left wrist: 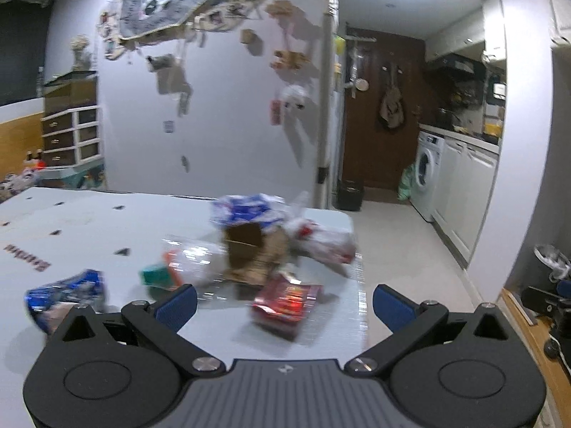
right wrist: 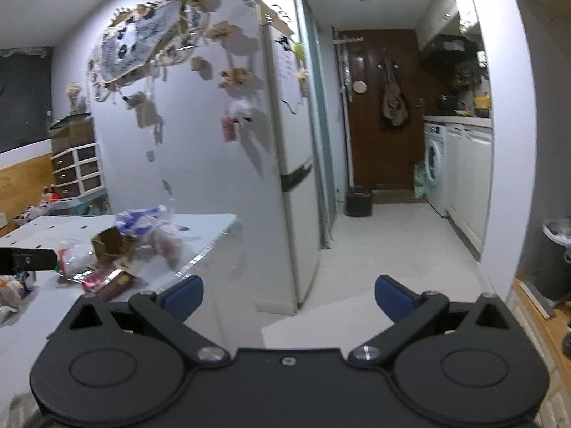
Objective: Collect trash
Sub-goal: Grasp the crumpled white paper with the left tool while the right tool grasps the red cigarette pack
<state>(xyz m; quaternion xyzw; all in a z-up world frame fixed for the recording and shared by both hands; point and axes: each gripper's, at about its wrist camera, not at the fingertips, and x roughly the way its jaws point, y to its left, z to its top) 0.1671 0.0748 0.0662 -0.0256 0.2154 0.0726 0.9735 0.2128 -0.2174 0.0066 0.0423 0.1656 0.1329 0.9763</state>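
Observation:
A heap of trash lies on the white table (left wrist: 89,228): a red foil wrapper (left wrist: 285,301), a brown cardboard piece (left wrist: 251,249), a clear plastic bag (left wrist: 194,258), a blue-white packet (left wrist: 249,208), a red-white bag (left wrist: 326,239), a small green box (left wrist: 155,276) and a blue wrapper (left wrist: 67,292) at the left. My left gripper (left wrist: 284,301) is open just in front of the red wrapper, holding nothing. My right gripper (right wrist: 288,294) is open off the table's right corner, over the floor. The same heap (right wrist: 114,249) shows at its left.
A bin with a white liner (right wrist: 558,249) stands on the floor at the right. A fridge (right wrist: 289,164) stands just past the table's far right corner. A dark bin (right wrist: 358,199), a washing machine (right wrist: 435,167) and a brown door (right wrist: 378,107) lie down the hallway.

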